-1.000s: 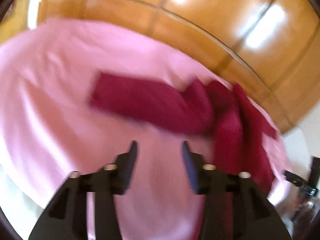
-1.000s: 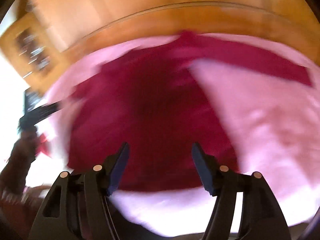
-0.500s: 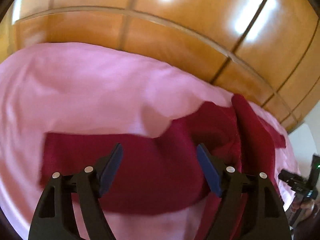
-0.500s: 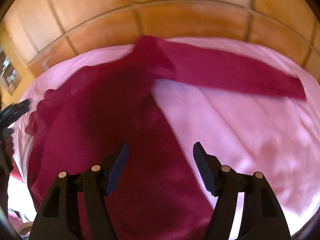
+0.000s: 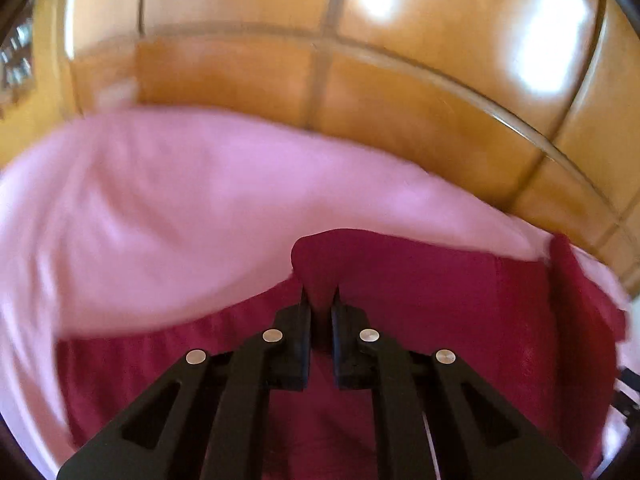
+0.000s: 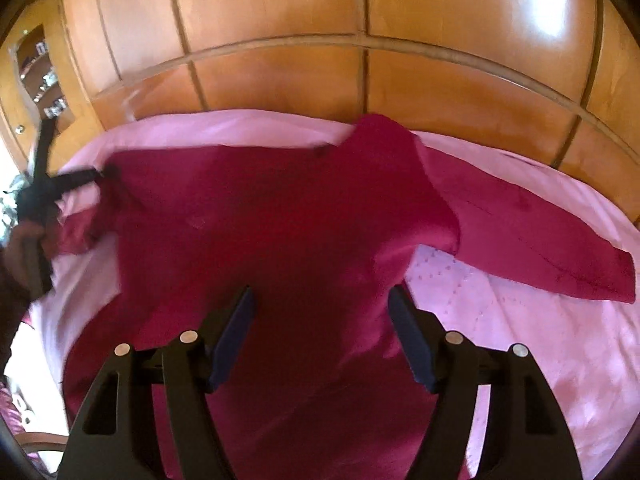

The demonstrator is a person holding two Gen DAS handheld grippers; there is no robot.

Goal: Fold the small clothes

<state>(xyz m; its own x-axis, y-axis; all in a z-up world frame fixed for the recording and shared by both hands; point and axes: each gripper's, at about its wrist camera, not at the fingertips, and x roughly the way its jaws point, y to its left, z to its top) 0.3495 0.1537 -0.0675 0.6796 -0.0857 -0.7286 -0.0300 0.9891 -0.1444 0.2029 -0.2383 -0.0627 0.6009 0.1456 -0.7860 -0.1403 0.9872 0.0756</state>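
A dark red long-sleeved garment (image 6: 280,220) lies spread on a pink bedsheet (image 6: 520,340), one sleeve (image 6: 540,232) stretched out to the right. My right gripper (image 6: 320,304) hovers open over the garment's body, nothing between its fingers. In the left wrist view my left gripper (image 5: 320,300) has its jaws closing tight on a raised fold of the red garment (image 5: 440,300), and the pads pinch the cloth. The right wrist view shows that same left gripper (image 6: 106,170) at the far left, at the garment's other sleeve end.
Glossy wooden wardrobe doors (image 6: 280,20) rise right behind the bed's far edge. An open shelf with small items (image 6: 40,72) sits at the upper left. A person's hand (image 6: 24,248) holds the left gripper at the left edge. Pink sheet (image 5: 180,220) lies bare beyond the garment.
My left gripper moved onto the red cloth and went from open to shut on a fold. The right gripper shifted over the garment's body and stayed open.
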